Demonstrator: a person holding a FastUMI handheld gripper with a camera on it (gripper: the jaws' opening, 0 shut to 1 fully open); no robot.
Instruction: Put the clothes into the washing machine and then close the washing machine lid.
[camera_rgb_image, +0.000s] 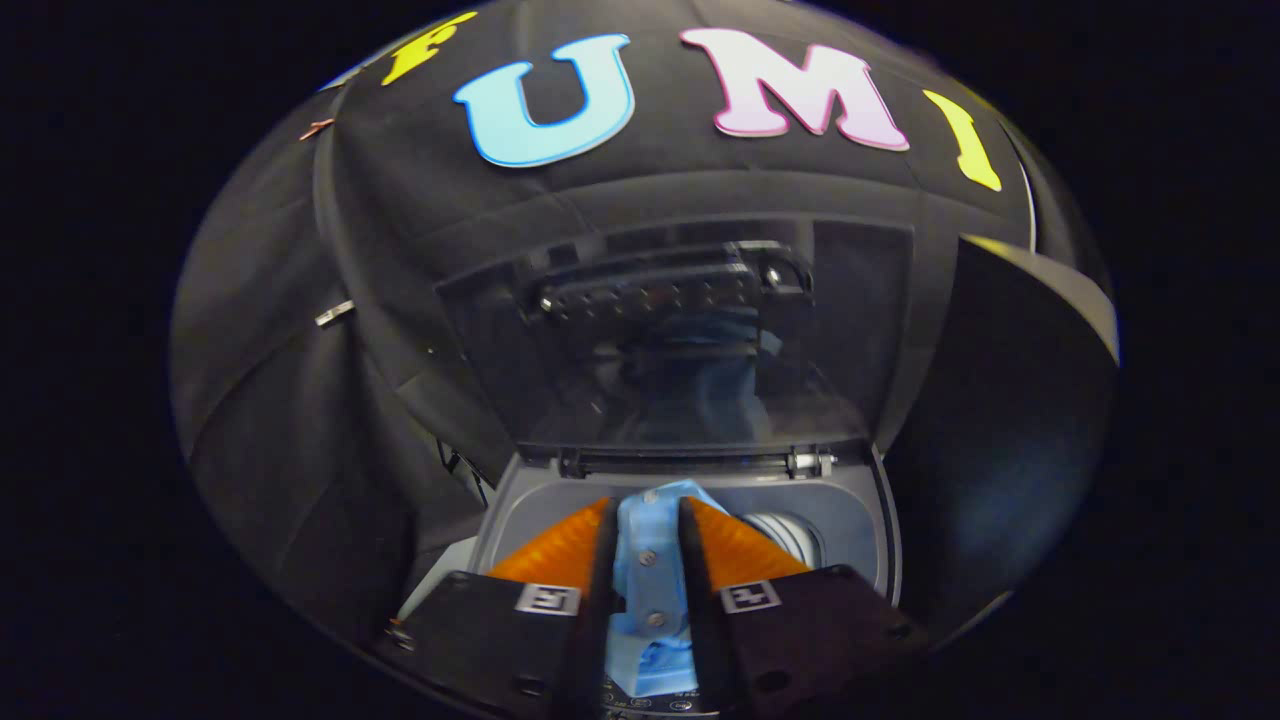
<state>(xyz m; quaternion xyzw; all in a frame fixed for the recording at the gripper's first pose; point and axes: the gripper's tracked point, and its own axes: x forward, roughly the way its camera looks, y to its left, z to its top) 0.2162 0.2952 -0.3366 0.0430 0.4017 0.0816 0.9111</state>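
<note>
A light blue garment with small buttons (648, 570) is pinched between my two fingers, and my gripper (646, 515) is shut on it. It hangs over the open top of a grey washing machine (850, 505). The drum's metal rim (790, 535) shows just past the right finger. The machine's dark see-through lid (680, 330) stands upright beyond the opening, hinged at the back edge (700, 462). The lid reflects the gripper and the blue cloth.
Black cloth walls (300, 400) close in behind and to the left of the machine. A dark panel with a pale edge (1030, 350) stands to the right of the lid.
</note>
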